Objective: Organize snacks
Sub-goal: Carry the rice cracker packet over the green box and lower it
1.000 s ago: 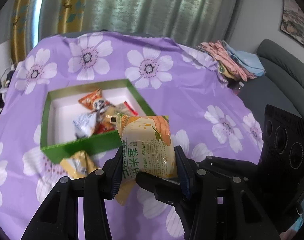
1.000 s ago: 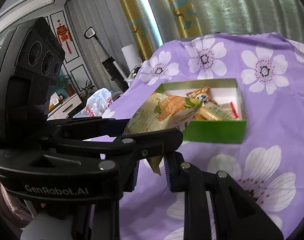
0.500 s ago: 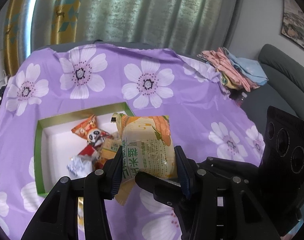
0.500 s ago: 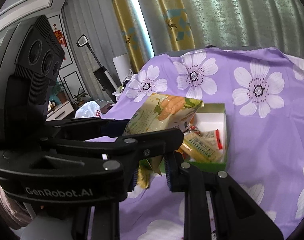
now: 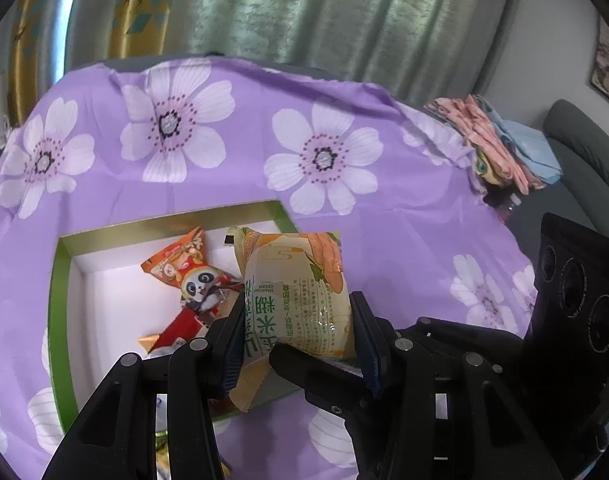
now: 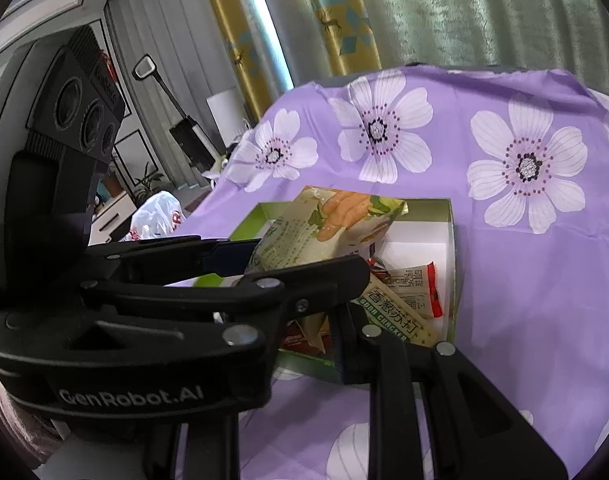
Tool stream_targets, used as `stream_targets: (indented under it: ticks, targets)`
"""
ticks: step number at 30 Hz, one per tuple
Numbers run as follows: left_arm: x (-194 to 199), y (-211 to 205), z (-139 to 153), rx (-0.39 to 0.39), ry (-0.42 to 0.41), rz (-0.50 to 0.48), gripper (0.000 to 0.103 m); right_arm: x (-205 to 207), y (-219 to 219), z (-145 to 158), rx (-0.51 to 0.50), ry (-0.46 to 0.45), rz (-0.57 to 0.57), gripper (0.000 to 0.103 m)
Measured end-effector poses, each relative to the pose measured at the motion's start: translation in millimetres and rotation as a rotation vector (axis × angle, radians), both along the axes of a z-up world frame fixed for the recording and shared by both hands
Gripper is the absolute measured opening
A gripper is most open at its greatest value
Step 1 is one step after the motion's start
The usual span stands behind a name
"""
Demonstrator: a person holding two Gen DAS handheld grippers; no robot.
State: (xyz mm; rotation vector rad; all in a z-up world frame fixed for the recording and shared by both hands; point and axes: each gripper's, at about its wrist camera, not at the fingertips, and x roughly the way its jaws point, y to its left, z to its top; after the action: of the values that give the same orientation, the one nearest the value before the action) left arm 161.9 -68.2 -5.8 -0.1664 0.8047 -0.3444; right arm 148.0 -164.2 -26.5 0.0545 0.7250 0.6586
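Corn-paste packet [image 5: 294,300] carried in over the green box [image 5: 60,280].

A second ago the box lay ahead of the left fingers [image 5: 232,344]; now it sits beneath them, packet gripped. The right gripper [image 6: 336,320] is closed on its lower corner. Release looks near.

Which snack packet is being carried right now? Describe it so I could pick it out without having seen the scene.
On the purple flowered tablecloth sits a green box with a white inside. Above its right end, the left gripper holds a pale yellow packet, and the right gripper pinches its lower edge. Unlike the orange panda packet lying in the box, it has green lettering and is off the surface.
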Motion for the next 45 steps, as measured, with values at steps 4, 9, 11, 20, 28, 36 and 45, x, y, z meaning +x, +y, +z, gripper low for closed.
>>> stream_targets:
  ticks: [4,9,11,20,28,36,45]
  targets:
    - [9,4,-10,0.003,0.02,0.009,0.048,10,6,-7,-0.016,0.02,0.002,0.023]
    - [19,9,-23,0.009,0.051,0.019,0.048,20,11,-18,-0.026,0.053,0.006,0.023]
    - [22,10,-28,0.018,0.061,0.022,0.048,22,13,-22,-0.032,0.064,0.007,0.023]
    - [28,14,-40,0.042,0.088,0.04,0.048,29,22,-34,-0.056,0.103,0.013,0.023]
    - [32,16,-46,0.056,0.107,0.048,0.048,32,27,-38,-0.073,0.125,0.011,0.024]
    - [33,17,-49,0.066,0.12,0.057,0.048,34,30,-39,-0.082,0.146,0.015,0.026]
    - [35,19,-52,0.072,0.135,0.069,0.048,36,33,-41,-0.111,0.159,0.017,0.026]
